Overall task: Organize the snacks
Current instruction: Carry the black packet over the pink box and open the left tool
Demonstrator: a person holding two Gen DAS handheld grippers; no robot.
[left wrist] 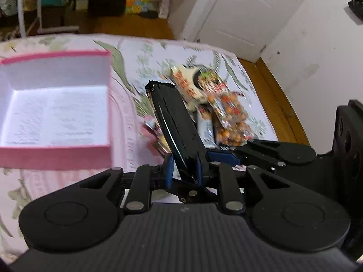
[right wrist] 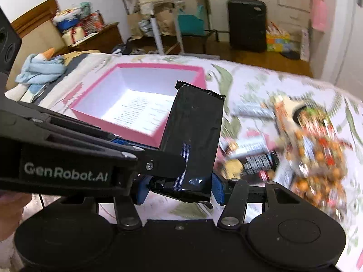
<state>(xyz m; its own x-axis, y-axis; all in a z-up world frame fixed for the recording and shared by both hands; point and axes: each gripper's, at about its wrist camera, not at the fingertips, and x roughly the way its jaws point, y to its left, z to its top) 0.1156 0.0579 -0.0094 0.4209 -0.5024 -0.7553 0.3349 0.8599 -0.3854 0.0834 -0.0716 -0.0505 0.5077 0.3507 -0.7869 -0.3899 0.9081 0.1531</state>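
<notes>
My left gripper [left wrist: 183, 170] is shut on the lower end of a long black snack packet [left wrist: 173, 122], held above the bed. In the right wrist view the same black packet [right wrist: 192, 136] stands up between the blue pads [right wrist: 218, 189] of my right gripper [right wrist: 180, 191], whose jaws sit around its bottom end; the left gripper's arm [right wrist: 68, 149] reaches in from the left and holds it. A pink box [left wrist: 54, 104] with a white inside lies open and empty on the bed; it also shows in the right wrist view [right wrist: 140, 104]. A blurred pile of snack packets [left wrist: 217, 113] lies right of it.
The floral bedspread [left wrist: 127, 52] covers the bed. The snack pile [right wrist: 301, 140] fills the right side in the right wrist view. A blue cloth [right wrist: 40, 70] lies at the bed's far left. Wooden floor, a white door [left wrist: 238, 11] and furniture stand beyond the bed.
</notes>
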